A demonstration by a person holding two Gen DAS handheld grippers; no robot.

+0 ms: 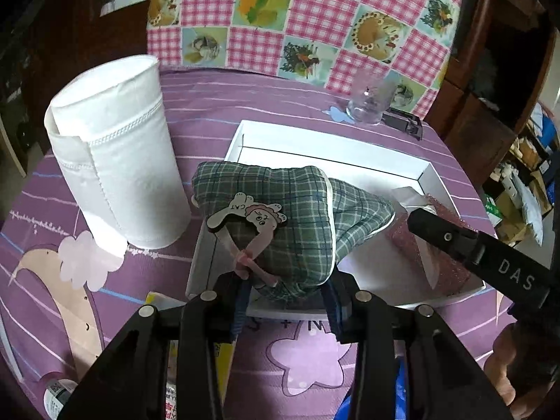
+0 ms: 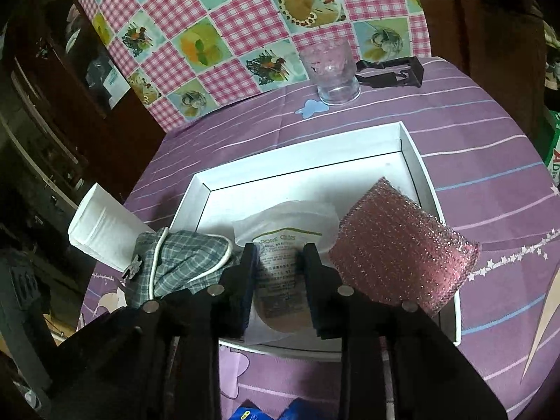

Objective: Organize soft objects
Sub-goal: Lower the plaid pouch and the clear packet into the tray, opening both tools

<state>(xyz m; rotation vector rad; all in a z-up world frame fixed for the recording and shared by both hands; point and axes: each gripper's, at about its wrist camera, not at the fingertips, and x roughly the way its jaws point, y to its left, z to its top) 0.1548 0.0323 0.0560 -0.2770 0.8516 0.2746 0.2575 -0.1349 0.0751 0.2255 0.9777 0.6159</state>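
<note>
While the left tongs [image 1: 285, 288] pinch the near end of a green plaid pouch [image 1: 290, 217] over the white box's [image 2: 308, 161] left edge, the right tongs [image 2: 280, 287] stand parted, holding nothing, either side of a white packet [image 2: 285, 224] lying inside it. A pink glittery sponge [image 2: 399, 245] leans on the box's right wall; a paper-towel roll [image 1: 112, 150] and glass [image 2: 330, 70] stand on the purple worktop [image 2: 472, 147].

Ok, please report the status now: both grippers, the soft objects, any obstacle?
Left gripper shut on plaid pouch, over white box. Right gripper open above packet. Pink sponge inside.
</note>
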